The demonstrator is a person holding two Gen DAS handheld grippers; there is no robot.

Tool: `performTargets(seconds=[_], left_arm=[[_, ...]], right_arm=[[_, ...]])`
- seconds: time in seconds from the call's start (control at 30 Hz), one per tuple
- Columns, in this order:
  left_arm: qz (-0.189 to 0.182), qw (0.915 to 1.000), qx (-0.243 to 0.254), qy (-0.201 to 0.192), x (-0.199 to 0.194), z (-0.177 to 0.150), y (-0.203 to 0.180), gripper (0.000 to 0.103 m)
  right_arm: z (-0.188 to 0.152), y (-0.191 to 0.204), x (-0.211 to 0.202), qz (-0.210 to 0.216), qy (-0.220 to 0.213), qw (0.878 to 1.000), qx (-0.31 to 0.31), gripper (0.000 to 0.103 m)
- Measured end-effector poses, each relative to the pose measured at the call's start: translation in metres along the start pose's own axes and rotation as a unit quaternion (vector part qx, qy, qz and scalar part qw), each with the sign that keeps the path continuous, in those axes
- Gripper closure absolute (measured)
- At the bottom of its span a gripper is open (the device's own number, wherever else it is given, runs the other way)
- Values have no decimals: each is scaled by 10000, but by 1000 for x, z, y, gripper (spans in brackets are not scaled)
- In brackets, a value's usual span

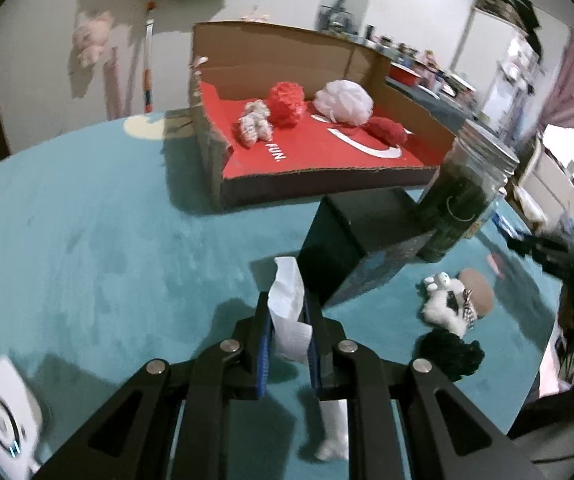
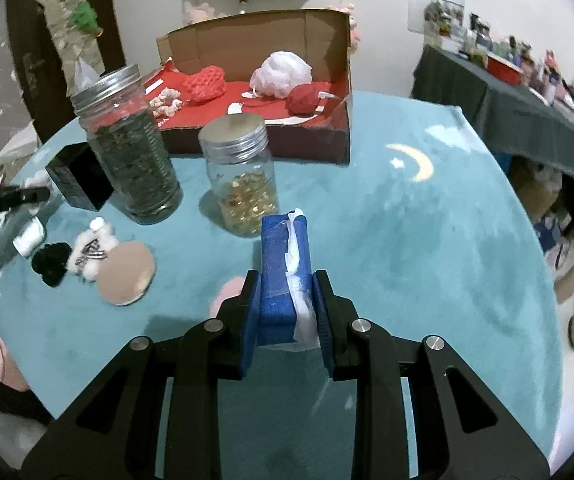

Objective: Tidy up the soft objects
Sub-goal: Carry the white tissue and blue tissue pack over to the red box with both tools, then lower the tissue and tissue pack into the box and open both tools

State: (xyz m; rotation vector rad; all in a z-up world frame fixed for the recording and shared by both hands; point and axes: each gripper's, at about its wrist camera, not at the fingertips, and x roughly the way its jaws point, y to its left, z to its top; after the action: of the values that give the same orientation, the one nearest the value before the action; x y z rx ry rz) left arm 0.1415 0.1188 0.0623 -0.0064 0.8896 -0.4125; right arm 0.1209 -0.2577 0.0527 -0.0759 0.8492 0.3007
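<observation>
Four soft things already lie in the cardboard box (image 1: 367, 68): a small pale knotted piece (image 1: 254, 122), a red mesh puff (image 1: 286, 103), a white mesh puff (image 1: 343, 101) and a red yarn ball (image 1: 387, 130). That box sits well ahead of both tongs on the teal desk (image 1: 87, 232).

Left tongs (image 1: 289, 312) closed on a white crumpled tissue (image 1: 287, 300), held up off the desk, box ahead. Right tongs (image 2: 286, 300) clamp a blue sponge block (image 2: 281, 264) with a white strip (image 2: 297, 276) pressed along its right side, probably tissue or tape, too blurry to say.

Left to do, judging by what lies out: a black scrunchie (image 2: 52, 262), a white fuzzy toy (image 2: 91, 252) and a tan round puff (image 2: 127, 278), clustered just left of the right tongs. Pink soft thing (image 2: 227, 292) peeks just behind the right tongs' left finger.

Not soft, likely stays: herb jar (image 2: 127, 148), smaller jar (image 2: 243, 176), black box (image 2: 75, 180), all between tongs and box.

Roughly half done; two items in hand, three or four on the desk.
</observation>
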Motion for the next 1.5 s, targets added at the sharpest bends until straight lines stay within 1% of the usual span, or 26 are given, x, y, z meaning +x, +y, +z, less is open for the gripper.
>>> performTargets(seconds=[0.13,0.4,0.57,0.73,0.8,0.93,1.07,1.17,1.2,1.27,1.33,1.43,1.5], left_arm=[[5,9989,474,11,5,9,-1,87],[-10,9958,902,136,16,32,5,87],[43,9918,1275,32,9,55,2,87],[45,9897,1428,-19,13,85,-3,87],[9,9903,1387,40,20,97,-6,87],[-11,9925,1205,227,41,115,-10,87],[131,9933,1040,488,64,125,-16,87],[277,9926,945,714,83,132,-20,87],[336,9922,914,783,88,134,-20,87],[360,9918,855,882,97,136,-20,87],[489,9908,821,958,105,139,-20,87],[523,9897,763,1091,115,141,-19,87],[603,9886,757,1150,121,141,-18,87]], right_arm=[[10,-8,3,138,-85,9993,-333,78],[32,-24,16,122,-17,9976,-688,78],[50,-28,18,181,-42,9961,-868,78],[72,-26,20,180,-114,9940,-1076,78],[84,-24,22,174,-166,9928,-1169,78],[110,-20,30,310,-201,9924,-1171,78],[136,-11,50,397,-6,9929,-1122,78],[152,-4,72,305,281,9934,-1068,78],[157,-3,81,317,443,9933,-1020,78],[164,-1,97,248,692,9927,-955,78],[169,0,111,218,929,9907,-972,78],[173,3,127,115,1201,9879,-979,78],[174,4,132,36,1265,9868,-1011,78]])
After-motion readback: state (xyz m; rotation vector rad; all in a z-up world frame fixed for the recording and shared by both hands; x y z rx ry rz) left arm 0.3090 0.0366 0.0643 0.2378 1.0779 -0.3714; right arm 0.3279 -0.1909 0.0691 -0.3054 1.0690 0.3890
